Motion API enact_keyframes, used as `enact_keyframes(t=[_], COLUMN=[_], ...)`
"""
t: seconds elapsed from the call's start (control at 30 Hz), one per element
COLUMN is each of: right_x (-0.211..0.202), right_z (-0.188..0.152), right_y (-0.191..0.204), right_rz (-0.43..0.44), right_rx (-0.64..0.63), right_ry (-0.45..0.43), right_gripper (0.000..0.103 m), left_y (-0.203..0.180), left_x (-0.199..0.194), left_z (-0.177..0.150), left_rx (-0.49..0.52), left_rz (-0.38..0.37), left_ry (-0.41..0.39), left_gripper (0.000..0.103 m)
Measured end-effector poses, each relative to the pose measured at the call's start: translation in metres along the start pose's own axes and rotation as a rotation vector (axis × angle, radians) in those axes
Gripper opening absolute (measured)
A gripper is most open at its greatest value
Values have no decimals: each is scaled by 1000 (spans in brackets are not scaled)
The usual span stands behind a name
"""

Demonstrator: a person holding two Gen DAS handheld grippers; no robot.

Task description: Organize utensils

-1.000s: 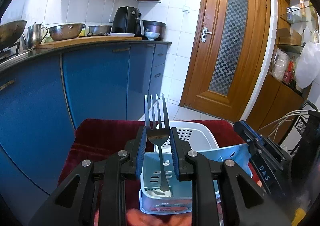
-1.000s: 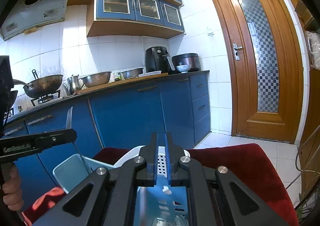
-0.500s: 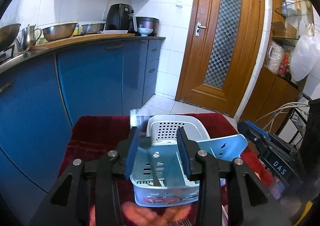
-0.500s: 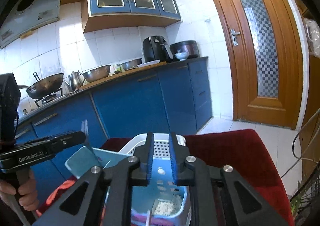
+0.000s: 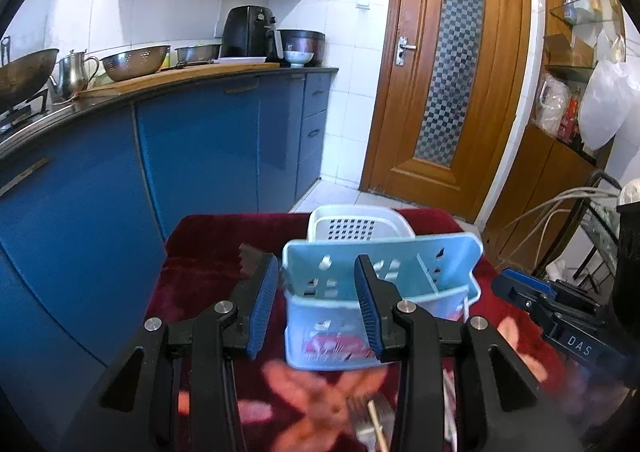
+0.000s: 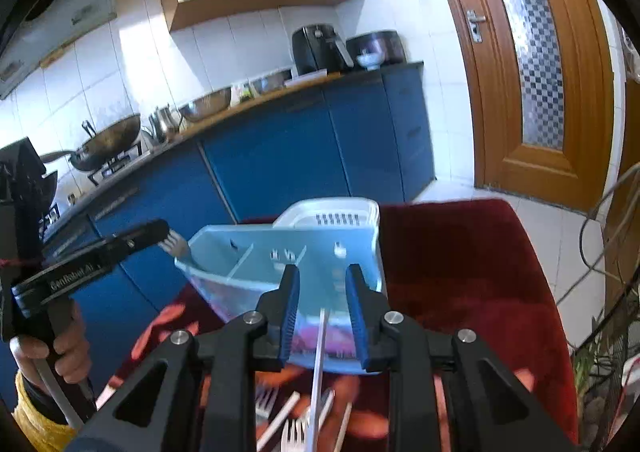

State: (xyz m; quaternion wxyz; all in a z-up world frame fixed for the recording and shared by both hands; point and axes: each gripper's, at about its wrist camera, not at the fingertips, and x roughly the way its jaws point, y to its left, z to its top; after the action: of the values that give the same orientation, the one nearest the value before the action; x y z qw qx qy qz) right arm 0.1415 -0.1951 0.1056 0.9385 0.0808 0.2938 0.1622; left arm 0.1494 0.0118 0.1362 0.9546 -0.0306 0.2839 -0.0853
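Observation:
A light blue utensil caddy (image 5: 400, 276) stands on the red cloth (image 5: 208, 240), with a white basket (image 5: 352, 219) right behind it. My left gripper (image 5: 316, 308) is open just in front of the caddy's left end and holds nothing. A fork (image 6: 176, 246) sticks up from the caddy's (image 6: 260, 264) left compartment, beside the left gripper (image 6: 154, 232). My right gripper (image 6: 323, 312) is opening; a thin white stick (image 6: 319, 356) runs between its jaws, and the pads stand clear of it. More forks and sticks (image 6: 296, 424) lie on the cloth below.
Blue kitchen cabinets (image 5: 200, 155) run along the left behind the table. A wooden door (image 5: 452, 83) stands at the back. Cables (image 5: 560, 207) and a rack crowd the right side. A person's hand (image 6: 68, 352) grips the left gripper's handle.
The left gripper opened and let go of the fork, which now stands in the caddy, and the gripper drew back. The right gripper's jaws parted, and a white stick now shows between them.

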Motion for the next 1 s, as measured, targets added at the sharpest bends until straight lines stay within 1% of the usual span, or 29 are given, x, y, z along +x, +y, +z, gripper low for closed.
enact_keyframes(t=[0.2,0.37,0.53,0.73,0.77,0.8,0.83,0.9,1.0], right_x=[7,18,34,43,43,42,42,39,32], right_z=[-20,-29,-35,-38,-39,-39,-39,-39,-37], right_y=[10,11,8,3,3,3,3,3,6], right_rz=[-27,-55,-44,-29,-23,-18,-17,-12,1], right_rx=[-30,-38,-13,25,28,29,28,27,26], right_ry=[89,145,207,241,243,243,243,237,222], right_gripper=[26,27,27,27,25,16,10,8,7], left_y=[6,12,18,22,22,22,23,25,26], left_x=[-8,-4,2,9,10,11,12,13,15], left_z=[-22,-41,-56,-67,-68,-69,-71,-71,-72], left_rx=[6,-13,-33,-52,-53,-56,-62,-72,-81], left_rz=[30,25,21,15,15,16,17,17,17], left_ry=[37,77,110,138,139,142,144,147,151], left_gripper=[40,40,40,40,40,40,40,40,40])
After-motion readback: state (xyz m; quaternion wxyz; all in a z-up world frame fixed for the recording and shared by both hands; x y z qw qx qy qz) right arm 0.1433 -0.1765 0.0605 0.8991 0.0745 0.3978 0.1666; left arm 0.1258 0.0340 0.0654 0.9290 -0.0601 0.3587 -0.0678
